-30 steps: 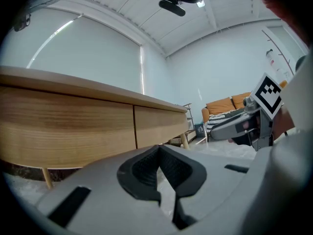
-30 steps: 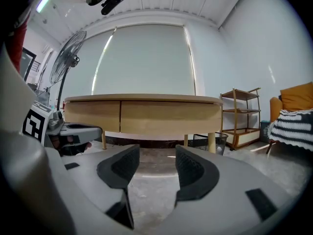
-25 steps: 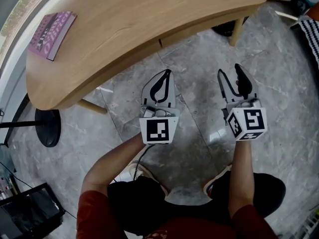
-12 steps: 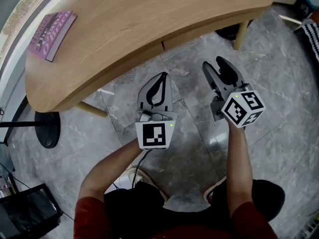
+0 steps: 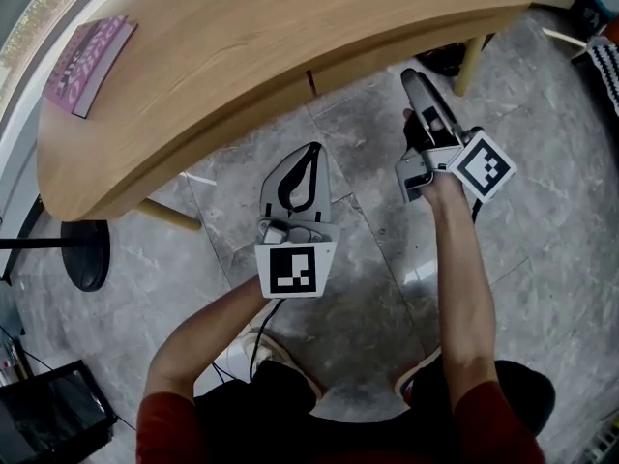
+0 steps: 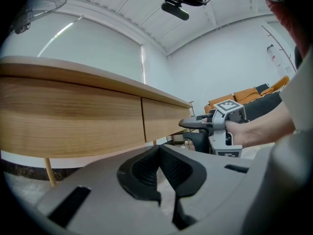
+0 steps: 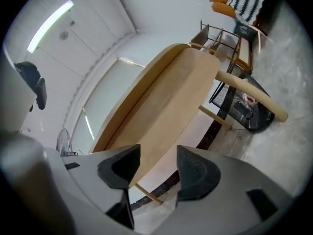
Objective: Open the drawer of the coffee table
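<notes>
A grey, marble-patterned tiled floor (image 5: 368, 259) lies under a long light-wood coffee table with a curved, kidney-shaped top (image 5: 290, 37). Its drawer (image 5: 406, 54) is the plain wooden panel in the near apron, right of a thin vertical seam. It sits shut and flush with the panel beside it, and no handle shows.

The right gripper (image 5: 414, 80) is turned on its side with its tips close under the drawer front; whether they touch it cannot be told. Its jaws stand apart and hold nothing. The left gripper (image 5: 313, 149) hovers over the floor, clear of the table, with its jaws pressed together and empty. A purple book (image 5: 89, 63) lies at the tabletop's left end.
</notes>
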Motion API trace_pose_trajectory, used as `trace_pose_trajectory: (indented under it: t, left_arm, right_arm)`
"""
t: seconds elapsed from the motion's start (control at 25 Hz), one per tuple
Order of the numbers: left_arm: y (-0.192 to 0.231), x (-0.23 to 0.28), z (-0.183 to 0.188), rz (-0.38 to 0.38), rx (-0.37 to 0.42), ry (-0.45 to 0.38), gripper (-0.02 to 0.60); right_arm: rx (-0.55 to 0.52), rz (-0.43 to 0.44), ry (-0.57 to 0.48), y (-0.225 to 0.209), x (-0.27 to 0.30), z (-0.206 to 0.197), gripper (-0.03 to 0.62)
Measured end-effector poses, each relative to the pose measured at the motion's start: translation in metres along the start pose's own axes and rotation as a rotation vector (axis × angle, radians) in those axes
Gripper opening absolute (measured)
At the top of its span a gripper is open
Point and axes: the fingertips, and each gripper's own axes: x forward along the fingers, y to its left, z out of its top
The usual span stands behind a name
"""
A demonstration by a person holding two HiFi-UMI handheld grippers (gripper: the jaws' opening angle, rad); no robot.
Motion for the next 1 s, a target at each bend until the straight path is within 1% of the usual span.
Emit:
trace_pose_trajectory:
  t: [0.04,0.16,0.28,0.36,0.56,0.64,0.72,0.8,0.92,1.0]
  left_arm:
    - [0.000,0.000,-0.001,-0.002,-0.001,-0.003,0.006]
    - [-0.004,0.001,-0.007,-0.008,0.027,-0.003,0.006]
    - [-0.009,0.005,-0.012,-0.019,0.027,0.005,0.006]
    - [-0.013,0.008,-0.012,-0.025,0.020,0.002,0.006]
    - [-0.020,0.006,-0.011,-0.040,0.029,0.003,0.006]
    - [-0.019,0.006,-0.012,-0.039,0.027,0.007,0.006]
    - [-0.016,0.006,-0.014,-0.031,0.018,0.012,0.006]
    - [-0.015,0.005,-0.016,-0.024,0.015,0.018,0.006]
    - [-0.015,0.005,-0.016,-0.023,0.024,0.019,0.006]
    - [-0.016,0.005,-0.016,-0.026,0.024,0.018,0.006]
  right_arm:
    - [0.017,-0.001,-0.011,-0.004,0.002,0.001,0.216]
    - [0.079,0.005,-0.045,-0.017,0.005,0.000,0.218]
    - [0.227,0.038,-0.112,-0.030,0.007,-0.001,0.222]
    - [0.324,0.079,-0.156,-0.034,0.012,0.001,0.230]
    - [0.438,0.195,-0.228,-0.033,0.025,0.012,0.235]
    - [0.498,0.215,-0.276,-0.036,0.028,0.020,0.228]
    - [0.521,0.211,-0.309,-0.038,0.030,0.025,0.228]
    - [0.524,0.208,-0.315,-0.039,0.030,0.024,0.209]
    - [0.562,0.221,-0.322,-0.041,0.030,0.023,0.213]
    - [0.583,0.224,-0.323,-0.042,0.030,0.021,0.205]
